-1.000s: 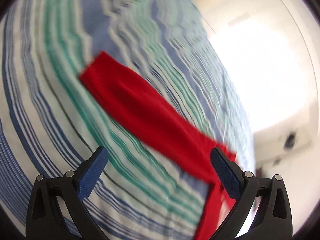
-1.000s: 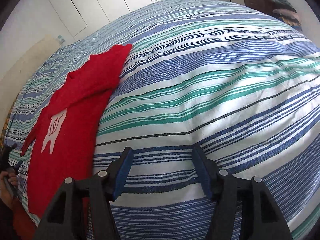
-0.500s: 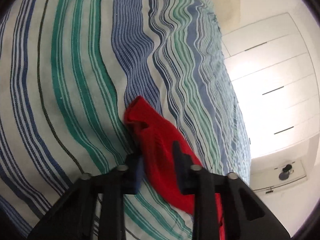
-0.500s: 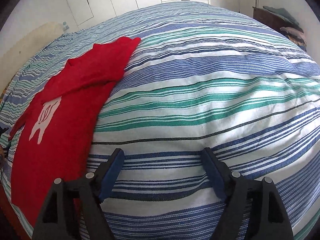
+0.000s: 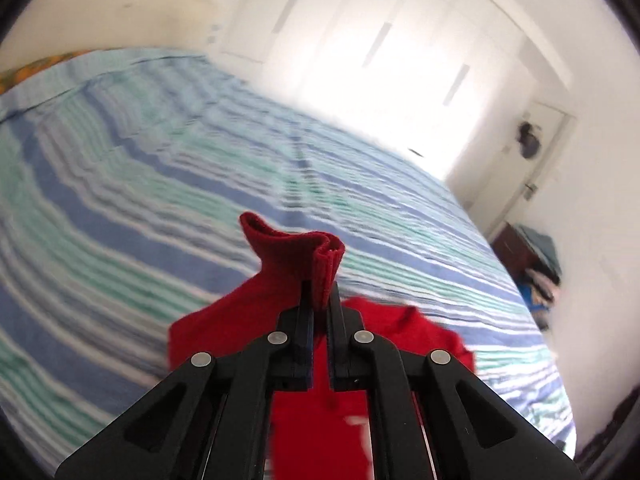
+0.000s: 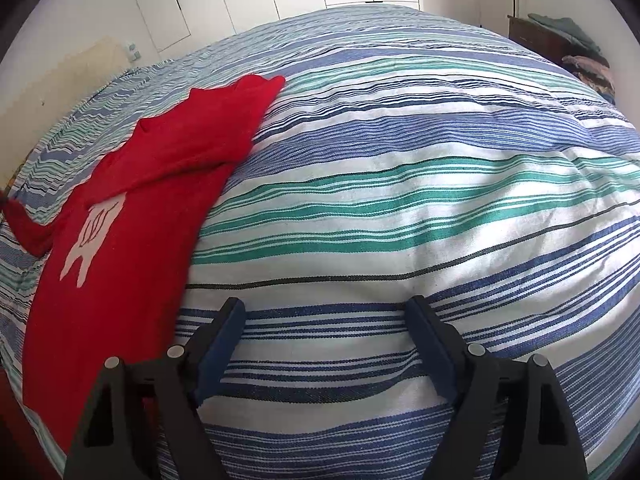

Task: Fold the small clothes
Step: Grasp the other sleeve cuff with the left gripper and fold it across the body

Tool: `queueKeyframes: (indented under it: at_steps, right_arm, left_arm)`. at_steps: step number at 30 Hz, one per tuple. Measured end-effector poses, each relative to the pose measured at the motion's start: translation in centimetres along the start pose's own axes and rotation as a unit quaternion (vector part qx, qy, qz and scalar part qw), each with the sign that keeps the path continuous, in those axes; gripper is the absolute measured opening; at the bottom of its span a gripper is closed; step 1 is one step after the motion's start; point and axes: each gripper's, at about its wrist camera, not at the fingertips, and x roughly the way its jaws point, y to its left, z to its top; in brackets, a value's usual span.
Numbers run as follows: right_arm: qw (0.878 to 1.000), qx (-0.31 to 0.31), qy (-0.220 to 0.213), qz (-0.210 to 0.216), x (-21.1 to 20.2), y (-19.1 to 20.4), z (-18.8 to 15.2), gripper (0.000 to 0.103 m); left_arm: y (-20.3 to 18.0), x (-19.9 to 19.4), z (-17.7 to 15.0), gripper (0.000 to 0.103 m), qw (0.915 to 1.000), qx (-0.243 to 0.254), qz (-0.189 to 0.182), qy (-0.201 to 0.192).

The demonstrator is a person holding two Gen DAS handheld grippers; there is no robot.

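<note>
I counted one red sweater (image 6: 132,216) on the striped bed (image 6: 400,184), toward its left side. My left gripper (image 5: 319,300) had its jaws clenched on a sleeve cuff, lifted off the cover. My right gripper (image 6: 324,320) tilted downward over bare bedding, jaws spread, grasping nothing.

The left wrist view looks along its tool (image 5: 319,300) low across the bed (image 5: 120,200), toward white closet doors (image 5: 380,60) and a door (image 5: 532,152) past the far edge. The right wrist view looks steeply down along its tool (image 6: 326,344), close over the bed (image 6: 400,160). Both share the red top (image 5: 292,252) (image 6: 132,216), the striped cover and the dark stand (image 5: 516,248) (image 6: 536,36) by the far corner.
</note>
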Motion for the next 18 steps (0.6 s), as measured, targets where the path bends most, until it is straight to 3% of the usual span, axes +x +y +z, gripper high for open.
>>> queueKeyframes:
  at_steps: [2, 4, 5, 6, 7, 8, 11, 12, 14, 18]
  right_arm:
    - [1.0, 0.001, 0.0, 0.001, 0.0, 0.0, 0.0, 0.082]
    - [1.0, 0.0, -0.001, 0.002, 0.0, -0.1, 0.0, 0.082]
    - [1.0, 0.0, -0.001, 0.002, 0.0, -0.1, 0.0, 0.082]
    - [1.0, 0.001, 0.0, 0.002, 0.0, -0.1, 0.0, 0.082]
    - [1.0, 0.001, 0.0, 0.002, 0.0, -0.1, 0.0, 0.082]
    - [1.0, 0.001, 0.0, 0.003, 0.0, -0.1, 0.0, 0.083]
    - [1.0, 0.0, 0.001, 0.007, -0.1, -0.1, -0.1, 0.083]
    - [1.0, 0.0, 0.001, 0.008, -0.1, -0.1, -0.1, 0.084]
    - [1.0, -0.001, 0.001, 0.011, -0.2, -0.1, -0.2, 0.085]
    - [1.0, -0.009, 0.004, 0.012, 0.0, 0.2, -0.2, 0.089]
  left_arm:
    - [-6.7, 2.7, -1.0, 0.004, 0.9978, 0.027, -0.057, 0.02]
    - [-12.6, 6.3, -3.6, 0.023, 0.9923, 0.048, -0.091, 0.069]
    - [-15.3, 8.9, -6.0, 0.062, 0.9873, 0.052, -0.099, 0.112]
    - [-16.3, 10.6, -8.3, 0.088, 0.984, 0.049, -0.09, 0.146]
    - [-16.4, 11.1, -11.0, 0.088, 0.9812, 0.043, -0.084, 0.168]
    - [-15.7, 11.5, -13.5, 0.08, 0.9766, 0.035, -0.084, 0.195]
    - [-11.6, 11.0, -20.4, 0.061, 0.9515, 0.009, -0.092, 0.293]
    - [-9.7, 9.6, -21.5, 0.06, 0.9491, 0.009, -0.083, 0.304]
    - [-6.6, 6.4, -21.4, 0.06, 0.9548, 0.022, -0.057, 0.291]
    - [0.6, 3.6, -15.8, 0.068, 0.9687, 0.063, 0.022, 0.239]
